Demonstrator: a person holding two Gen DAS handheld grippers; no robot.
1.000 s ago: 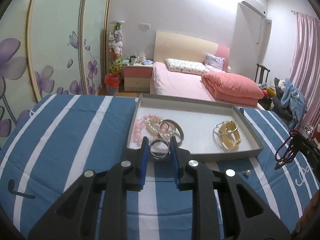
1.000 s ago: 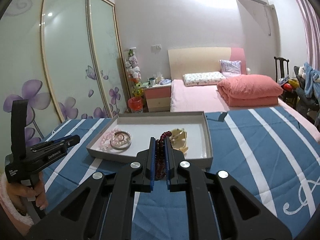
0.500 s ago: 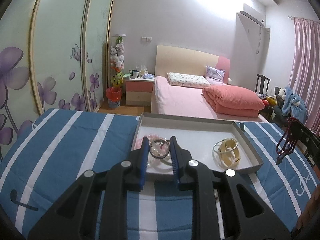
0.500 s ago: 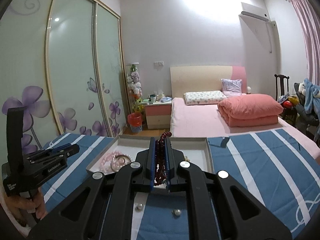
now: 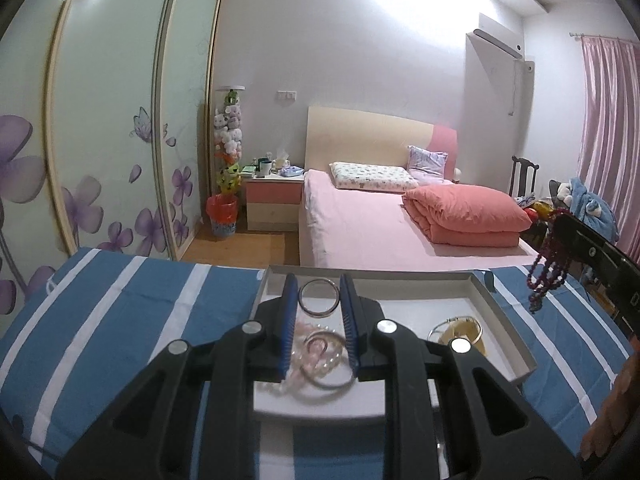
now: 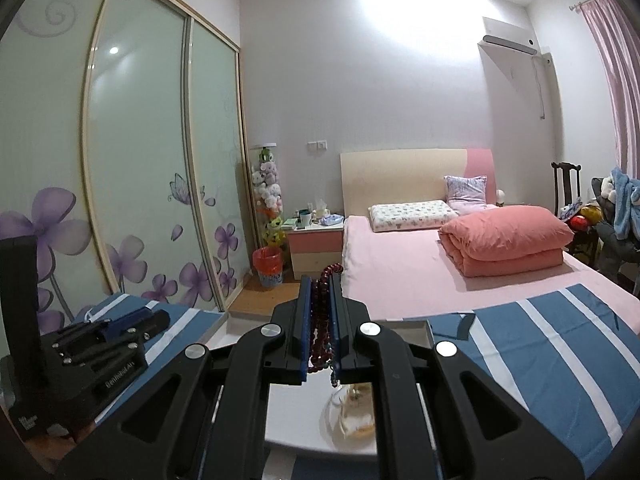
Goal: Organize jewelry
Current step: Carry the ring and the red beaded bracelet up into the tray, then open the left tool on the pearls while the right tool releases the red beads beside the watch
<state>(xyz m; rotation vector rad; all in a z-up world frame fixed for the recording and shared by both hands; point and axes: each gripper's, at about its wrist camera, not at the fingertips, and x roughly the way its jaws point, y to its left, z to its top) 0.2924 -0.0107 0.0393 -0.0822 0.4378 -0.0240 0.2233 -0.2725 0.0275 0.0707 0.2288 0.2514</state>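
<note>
Bedroom light is falling on a blue-and-white striped cloth (image 5: 120, 320), and on it a shallow grey tray (image 5: 508, 328) is serving as the landmark. Above the tray's far rim, the left gripper (image 5: 319, 300) is pinching a silver bangle (image 5: 319, 299) across its width, the blue pads pressing on either side of the ring. It is probably stiff, light and slick, so a grip across the hoop suits it (a tilt might let it slide). Above the tray's near part, the right gripper (image 6: 321, 320) is clamping a dark red bead strand (image 6: 322, 312) between nearly closed jaws; it is limp and is dangling below the pads, so it will likely swing and pool when lowered. Inside the tray are lying pale pink beads (image 5: 316, 356), another bangle (image 5: 332, 376) and a cream-yellow bracelet (image 5: 460, 332).
</note>
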